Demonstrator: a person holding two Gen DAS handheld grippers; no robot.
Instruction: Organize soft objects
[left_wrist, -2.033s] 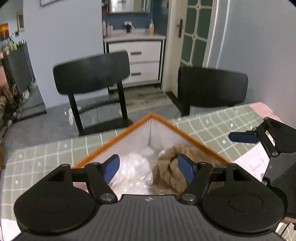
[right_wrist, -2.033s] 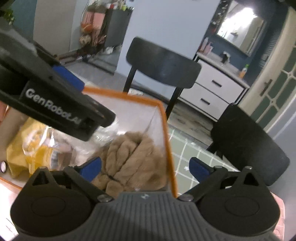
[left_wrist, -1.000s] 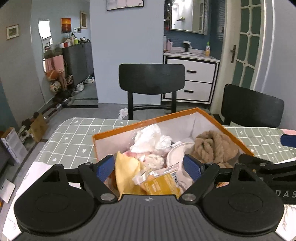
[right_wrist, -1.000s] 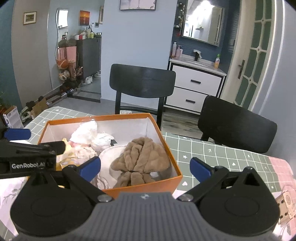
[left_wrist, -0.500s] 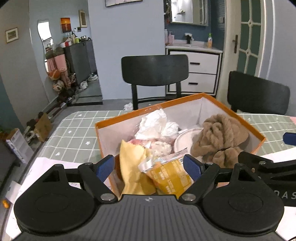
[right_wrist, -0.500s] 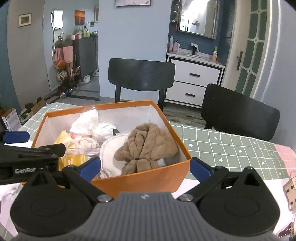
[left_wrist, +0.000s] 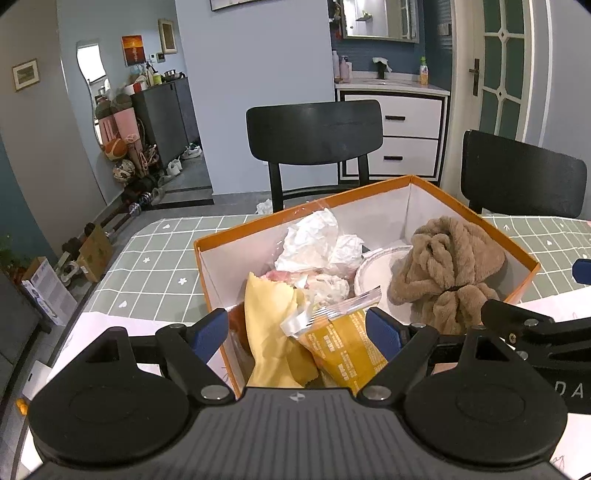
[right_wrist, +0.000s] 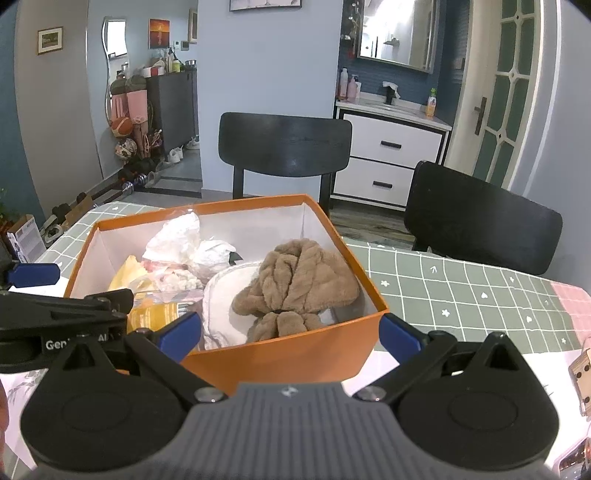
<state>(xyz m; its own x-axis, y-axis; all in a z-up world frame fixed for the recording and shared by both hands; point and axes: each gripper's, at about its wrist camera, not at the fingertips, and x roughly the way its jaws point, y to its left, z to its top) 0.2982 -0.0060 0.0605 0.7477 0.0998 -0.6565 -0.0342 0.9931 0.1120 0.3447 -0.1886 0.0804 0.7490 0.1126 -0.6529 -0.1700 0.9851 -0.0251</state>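
Green checked tablecloth (right_wrist: 461, 295) runs bare ahead-right of my right gripper (right_wrist: 290, 330) — free space there; two black chairs (right_wrist: 284, 147) back the far edge. Orange box (right_wrist: 295, 352) sits just ahead of both tools, near wall between the right's spread, empty jaws. Left gripper (left_wrist: 297, 330) also wide apart, gripping nothing, poised over the box's near-left corner above yellow packets (left_wrist: 343, 350). Brown plush bundle (right_wrist: 295, 284) lies inside, right half, beside crumpled white wrap (left_wrist: 314, 240).

Brown plush bundle (right_wrist: 299, 280) — inside orange box (right_wrist: 295, 354)
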